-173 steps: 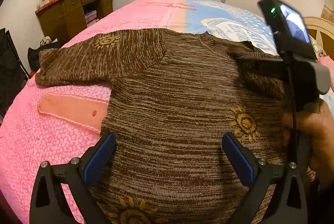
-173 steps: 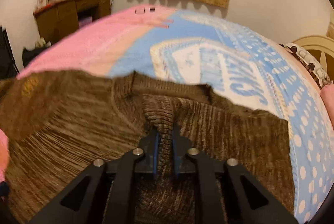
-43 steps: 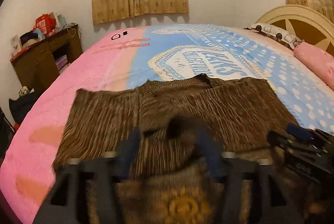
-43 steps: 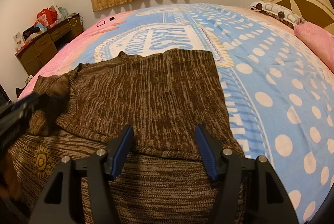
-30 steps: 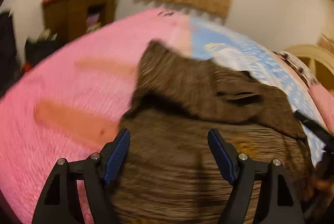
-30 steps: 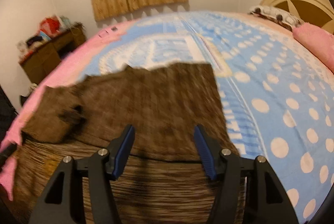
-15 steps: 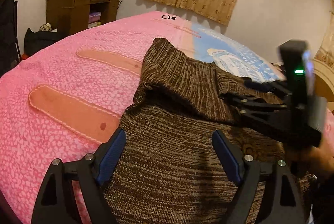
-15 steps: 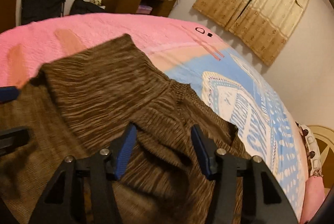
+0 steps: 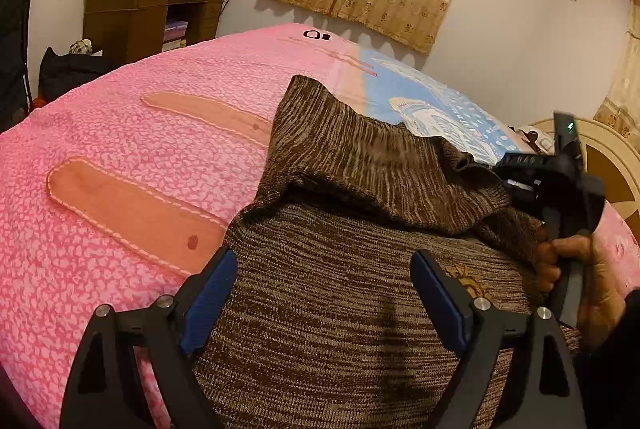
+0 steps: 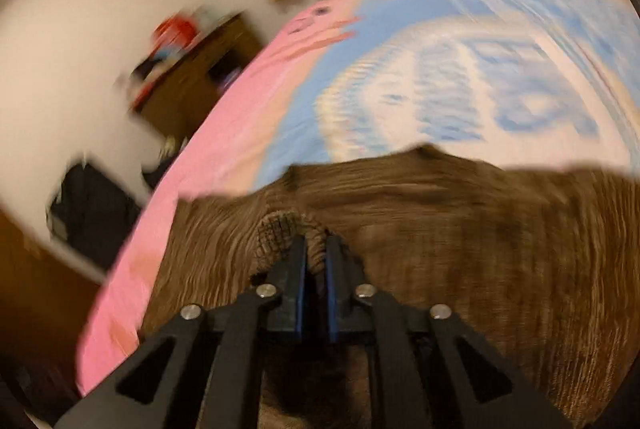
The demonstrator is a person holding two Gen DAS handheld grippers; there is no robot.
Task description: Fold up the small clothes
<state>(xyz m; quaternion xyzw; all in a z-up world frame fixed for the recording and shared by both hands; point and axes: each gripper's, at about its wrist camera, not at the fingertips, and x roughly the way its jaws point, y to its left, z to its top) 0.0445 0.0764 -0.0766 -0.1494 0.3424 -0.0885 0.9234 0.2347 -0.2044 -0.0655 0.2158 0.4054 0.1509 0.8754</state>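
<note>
Right gripper point(image 10: 315, 261) clamped on a bunched fold of brown sweater point(image 9: 340, 309); left gripper point(image 9: 324, 293) fingers wide apart above it.

My sweater point(image 9: 344, 313) is coarse brown marled knit, matt and ribbed. The bedspread point(image 9: 120, 133) under it looks nubbly pink cloth. My left tool point(image 9: 322, 303) is matt black plastic with ridged blue pads point(image 9: 208, 303) and shiny metal screws. The cabinet point(image 9: 132, 13), upper left, is dark wood.
</note>
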